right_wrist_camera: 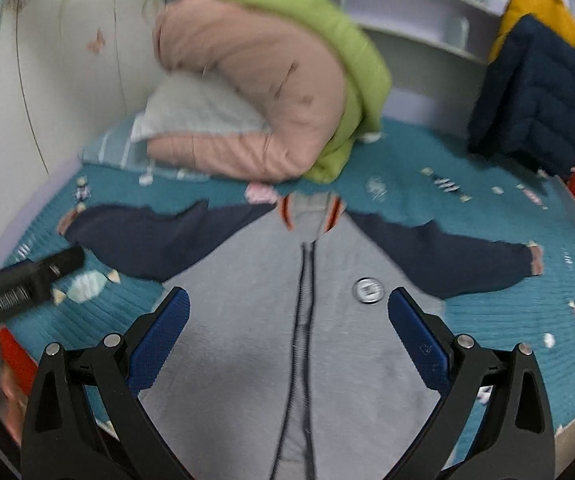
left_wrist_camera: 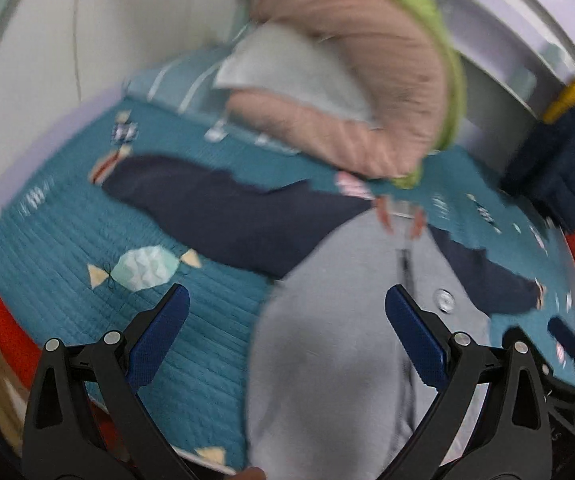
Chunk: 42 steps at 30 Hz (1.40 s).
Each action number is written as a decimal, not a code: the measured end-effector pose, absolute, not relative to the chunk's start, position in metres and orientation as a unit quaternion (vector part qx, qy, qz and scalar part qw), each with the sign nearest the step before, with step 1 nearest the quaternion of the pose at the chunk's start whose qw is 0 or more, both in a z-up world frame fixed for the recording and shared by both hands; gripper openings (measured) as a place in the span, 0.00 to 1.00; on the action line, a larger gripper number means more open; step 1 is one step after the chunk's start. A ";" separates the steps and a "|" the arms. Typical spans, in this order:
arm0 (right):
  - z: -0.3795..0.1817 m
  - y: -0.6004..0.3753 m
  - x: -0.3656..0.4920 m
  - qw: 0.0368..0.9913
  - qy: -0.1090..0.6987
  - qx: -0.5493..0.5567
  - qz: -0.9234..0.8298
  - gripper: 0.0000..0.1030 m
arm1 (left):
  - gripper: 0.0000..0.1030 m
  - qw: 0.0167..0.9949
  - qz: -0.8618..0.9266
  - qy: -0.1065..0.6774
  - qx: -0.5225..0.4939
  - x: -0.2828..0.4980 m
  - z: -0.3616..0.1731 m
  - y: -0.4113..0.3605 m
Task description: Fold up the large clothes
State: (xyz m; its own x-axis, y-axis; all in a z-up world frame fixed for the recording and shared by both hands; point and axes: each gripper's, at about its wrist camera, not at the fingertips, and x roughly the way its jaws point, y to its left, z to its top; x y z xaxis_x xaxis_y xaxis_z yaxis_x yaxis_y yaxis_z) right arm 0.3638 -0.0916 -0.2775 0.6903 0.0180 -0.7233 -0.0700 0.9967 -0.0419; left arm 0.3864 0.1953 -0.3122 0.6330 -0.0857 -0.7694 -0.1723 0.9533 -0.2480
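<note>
Left wrist view
Left gripper (left_wrist_camera: pixel 285 300): jaws wide apart, holding nothing, above the jacket's edge.
Jacket (left_wrist_camera: pixel 327 340): grey body, navy sleeves, lying flat on the teal bedspread (left_wrist_camera: pixel 67 220).
Behind: pink quilt (left_wrist_camera: pixel 347 80).

Right wrist view
Right gripper (right_wrist_camera: pixel 285 300): jaws wide apart, empty, over the jacket (right_wrist_camera: pixel 247 340) zipper (right_wrist_camera: pixel 303 320).
Sleeves: spread to both sides.
Far right: navy-yellow puffer coat (right_wrist_camera: pixel 535 92).

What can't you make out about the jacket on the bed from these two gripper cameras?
- Jacket hem: cut off by the bottom edge and the right gripper in the right wrist view.
- Round badge: its design is lost to motion blur.
- Jacket's right half in the left wrist view: hidden behind the left gripper finger.
- Bedspread under the jacket: covered.
</note>
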 end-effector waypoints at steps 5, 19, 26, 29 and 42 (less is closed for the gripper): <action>-0.325 -0.071 0.414 0.909 0.415 -0.036 0.030 0.93 | 0.95 0.876 0.091 0.447 -0.158 0.439 -0.370 0.289; -0.404 -0.037 0.479 0.889 0.452 -0.044 0.053 0.93 | 0.95 0.786 0.184 0.464 -0.365 0.528 -0.472 0.502; -0.412 -0.038 0.491 0.890 0.450 -0.045 0.057 0.93 | 0.95 0.789 0.165 0.458 -0.374 0.555 -0.473 0.503; -0.413 -0.038 0.496 0.891 0.448 -0.045 0.058 0.93 | 0.94 0.791 0.154 0.473 -0.355 0.567 -0.479 0.496; -0.418 -0.034 0.513 0.887 0.454 -0.020 0.077 0.93 | 0.15 0.782 0.090 0.470 -0.399 0.563 -0.495 0.501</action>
State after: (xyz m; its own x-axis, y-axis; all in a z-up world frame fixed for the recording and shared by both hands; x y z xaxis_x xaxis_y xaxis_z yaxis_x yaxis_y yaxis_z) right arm 0.5129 -0.0340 -0.4177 0.5755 0.1177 -0.8093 -0.1544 0.9874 0.0339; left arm 0.5631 0.5006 -0.4955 0.5413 -0.2353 -0.8072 -0.5158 0.6653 -0.5398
